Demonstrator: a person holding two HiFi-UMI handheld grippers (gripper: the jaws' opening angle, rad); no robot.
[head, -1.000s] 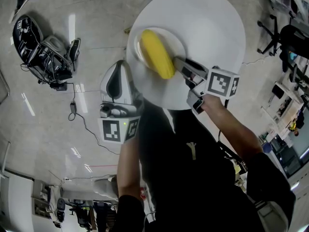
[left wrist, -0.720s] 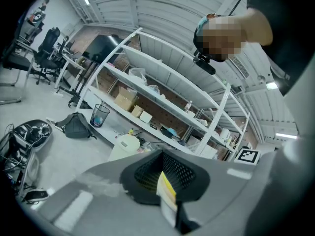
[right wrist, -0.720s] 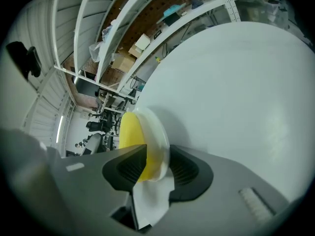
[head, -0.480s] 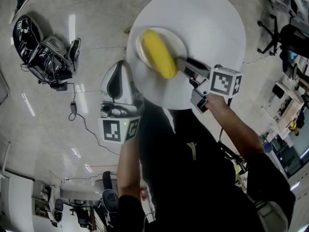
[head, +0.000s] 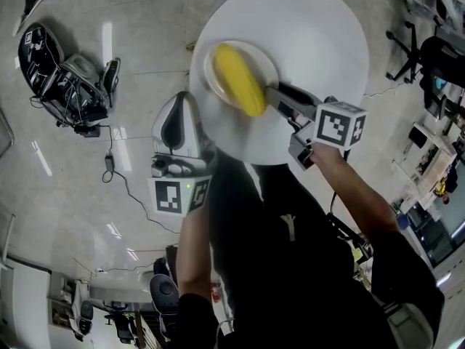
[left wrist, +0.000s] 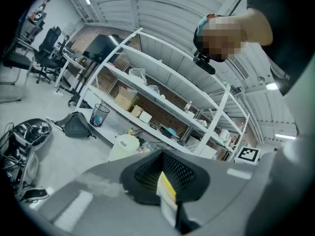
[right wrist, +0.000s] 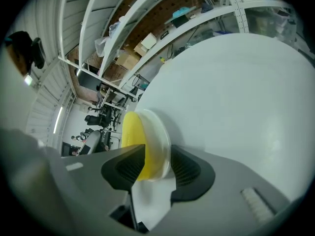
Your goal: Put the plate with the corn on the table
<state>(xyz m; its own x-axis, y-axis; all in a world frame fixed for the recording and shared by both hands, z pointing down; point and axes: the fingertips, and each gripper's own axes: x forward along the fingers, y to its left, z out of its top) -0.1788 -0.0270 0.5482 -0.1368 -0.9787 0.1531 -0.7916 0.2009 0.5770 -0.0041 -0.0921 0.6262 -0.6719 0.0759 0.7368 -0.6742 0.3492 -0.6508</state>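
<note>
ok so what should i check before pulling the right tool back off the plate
1. Plate resting on the round white table: ok, though near its edge.
2. Corn lying on the plate: ok.
3. Right tool let go: ok, its jaws have just been opening.
4. Right tool's jaws clear of the plate: not ok, rim and corn sit between them.
5. Left tool out of the way: ok, shut, beside the table.
</note>
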